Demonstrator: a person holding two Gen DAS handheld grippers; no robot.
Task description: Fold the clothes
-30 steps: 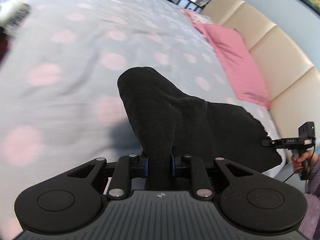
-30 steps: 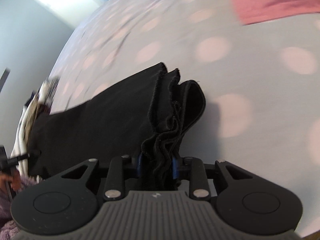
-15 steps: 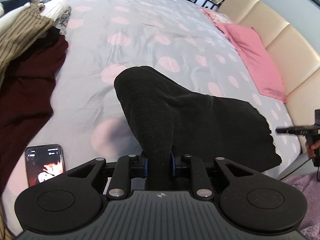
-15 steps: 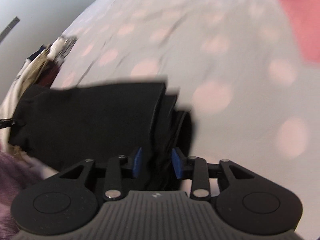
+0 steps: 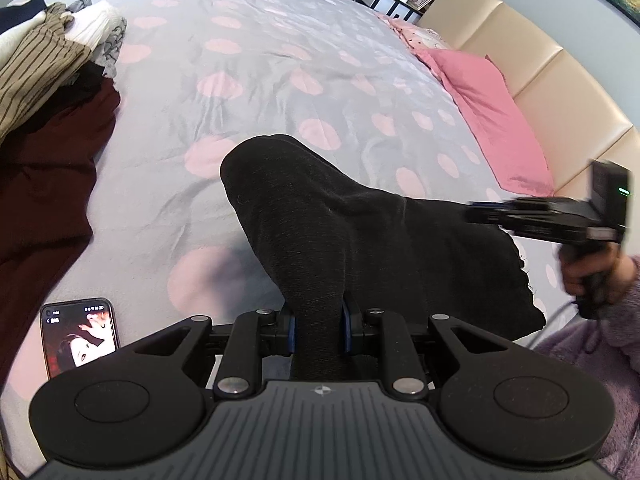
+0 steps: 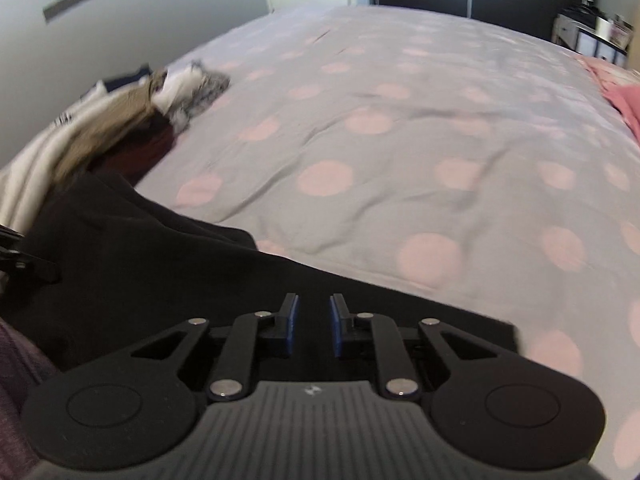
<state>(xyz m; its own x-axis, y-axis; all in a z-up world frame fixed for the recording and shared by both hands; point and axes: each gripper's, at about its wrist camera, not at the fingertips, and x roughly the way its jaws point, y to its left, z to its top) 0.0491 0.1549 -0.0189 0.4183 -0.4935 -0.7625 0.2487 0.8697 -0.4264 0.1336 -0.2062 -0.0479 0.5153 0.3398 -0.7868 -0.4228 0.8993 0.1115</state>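
Note:
A black garment [image 5: 360,232] lies on the spotted grey bed cover [image 5: 280,60], one end lifted into a hump. My left gripper [image 5: 318,328] is shut on a bunched fold of it at the near edge. In the left wrist view my right gripper [image 5: 480,212] hovers blurred over the garment's right end, held by a hand in a purple sleeve [image 5: 600,320]. In the right wrist view my right gripper [image 6: 313,312] hangs over the flat black garment [image 6: 160,264]. Its jaws are closing, a narrow gap between the blue pads, with no cloth gripped between them.
A heap of clothes [image 5: 48,52] with a maroon garment [image 5: 40,168] lies at the left. A lit phone [image 5: 78,336] rests on the cover near my left gripper. A pink pillow [image 5: 492,120] leans by the beige headboard [image 5: 560,92] at the right.
My right gripper let go of the bunched black cloth, rolled and swung across over the garment. My left gripper kept its hold and shifted, bringing the phone and clothes heap into view.

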